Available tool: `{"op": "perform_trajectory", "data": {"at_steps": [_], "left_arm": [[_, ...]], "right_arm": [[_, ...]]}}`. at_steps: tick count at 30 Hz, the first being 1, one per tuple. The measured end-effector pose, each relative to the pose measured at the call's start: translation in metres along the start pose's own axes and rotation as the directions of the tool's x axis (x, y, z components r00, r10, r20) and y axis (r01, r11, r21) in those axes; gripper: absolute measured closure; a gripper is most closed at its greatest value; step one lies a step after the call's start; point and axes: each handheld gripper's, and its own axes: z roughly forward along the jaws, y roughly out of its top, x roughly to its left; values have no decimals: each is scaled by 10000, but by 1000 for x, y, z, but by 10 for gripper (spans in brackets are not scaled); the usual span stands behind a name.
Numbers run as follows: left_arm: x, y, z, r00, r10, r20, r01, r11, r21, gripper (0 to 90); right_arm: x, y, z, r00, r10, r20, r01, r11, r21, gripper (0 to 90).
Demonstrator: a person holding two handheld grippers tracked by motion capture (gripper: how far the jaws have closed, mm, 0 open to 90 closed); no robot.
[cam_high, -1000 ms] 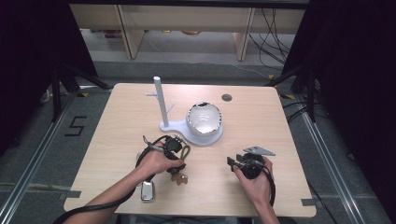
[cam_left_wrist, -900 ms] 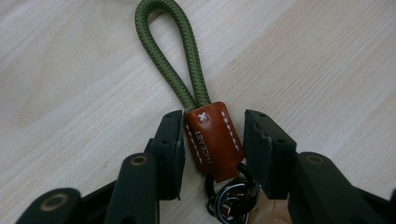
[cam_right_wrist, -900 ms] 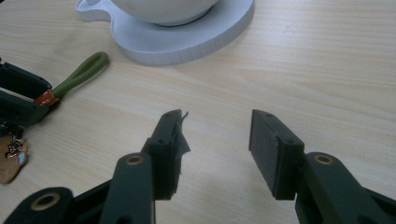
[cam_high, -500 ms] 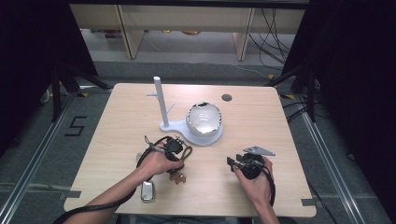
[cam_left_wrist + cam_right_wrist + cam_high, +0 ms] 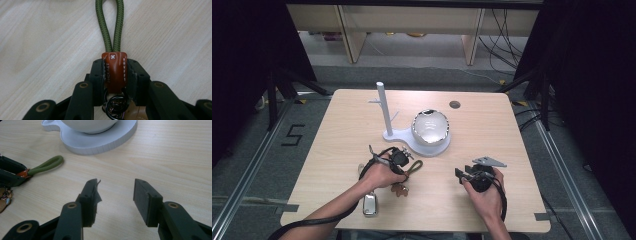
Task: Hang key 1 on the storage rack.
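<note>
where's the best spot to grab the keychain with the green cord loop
Grip the keychain by its brown leather collar, where the green cord loop is bound. It is short, flat-sided and stiffer than the cord. Come in from the key-ring end, along the table, jaws either side. The left gripper has just been closing there, its pads now against the collar's two sides, and the loop is left free ahead.

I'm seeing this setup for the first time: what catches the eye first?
The left gripper, whose jaws have just been closing, now clamps the brown leather tab of a keyring with an olive-green cord loop at the table's near left. Behind it, a shiny white bowl sits on a white stand with an upright post.
</note>
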Motion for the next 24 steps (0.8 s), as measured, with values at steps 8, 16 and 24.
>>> {"op": "perform_trajectory", "data": {"at_steps": [8, 16, 24], "left_arm": [[-1, -2, -2, 9999, 112, -28, -113, 9997, -210, 705], [0, -5, -13, 9996, 249, -109, -258, 9950, -965, 804], [1, -4, -9, 9996, -245, 138, 261, 9910, -1314, 786]], "right_arm": [[0, 0, -2, 9999, -20, 172, 18, 9999, 106, 550], [-1, 0, 0, 10000, 1, -1, -1, 10000, -7, 548], [0, 0, 0, 10000, -5, 7, 5, 10000, -43, 546]]}}
